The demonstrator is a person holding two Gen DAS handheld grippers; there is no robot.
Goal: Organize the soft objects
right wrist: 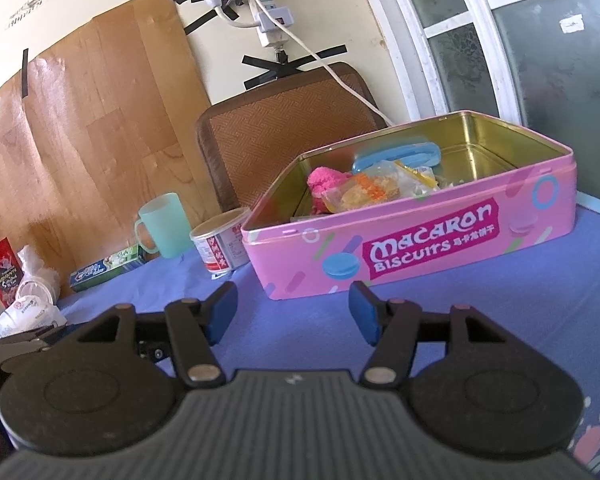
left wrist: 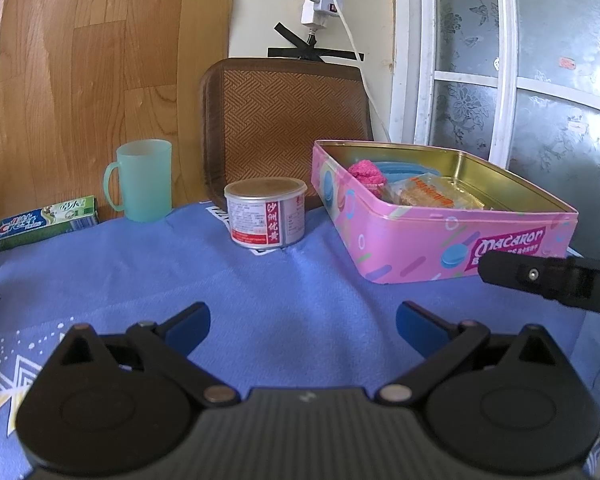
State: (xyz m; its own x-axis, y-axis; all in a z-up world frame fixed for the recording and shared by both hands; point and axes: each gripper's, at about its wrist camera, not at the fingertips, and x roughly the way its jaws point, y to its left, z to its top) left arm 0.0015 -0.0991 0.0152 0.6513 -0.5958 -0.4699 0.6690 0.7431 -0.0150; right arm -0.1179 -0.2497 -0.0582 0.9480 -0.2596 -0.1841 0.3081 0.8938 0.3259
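Note:
An open pink Macaron tin (left wrist: pixel 452 240) (right wrist: pixel 420 244) stands on the blue tablecloth. Inside it lie a pink fluffy soft object (left wrist: pixel 367 174) (right wrist: pixel 324 184), a clear snack packet (left wrist: pixel 428 196) (right wrist: pixel 380 190) and a blue oblong case (left wrist: pixel 400 169) (right wrist: pixel 396 156). My left gripper (left wrist: pixel 303 326) is open and empty, low over the cloth in front of the tin's left end. My right gripper (right wrist: pixel 293 312) is open and empty, just in front of the tin's front wall. Part of the right gripper shows at the left wrist view's right edge (left wrist: pixel 548 280).
A small can (left wrist: pixel 265 212) (right wrist: pixel 220 246), a green cup (left wrist: pixel 144 180) (right wrist: pixel 164 226) and a toothpaste box (left wrist: pixel 44 222) (right wrist: pixel 108 270) stand left of the tin. A brown chair back (left wrist: pixel 284 120) is behind the table. White bags (right wrist: pixel 28 304) and a red box (right wrist: pixel 0 272) sit far left.

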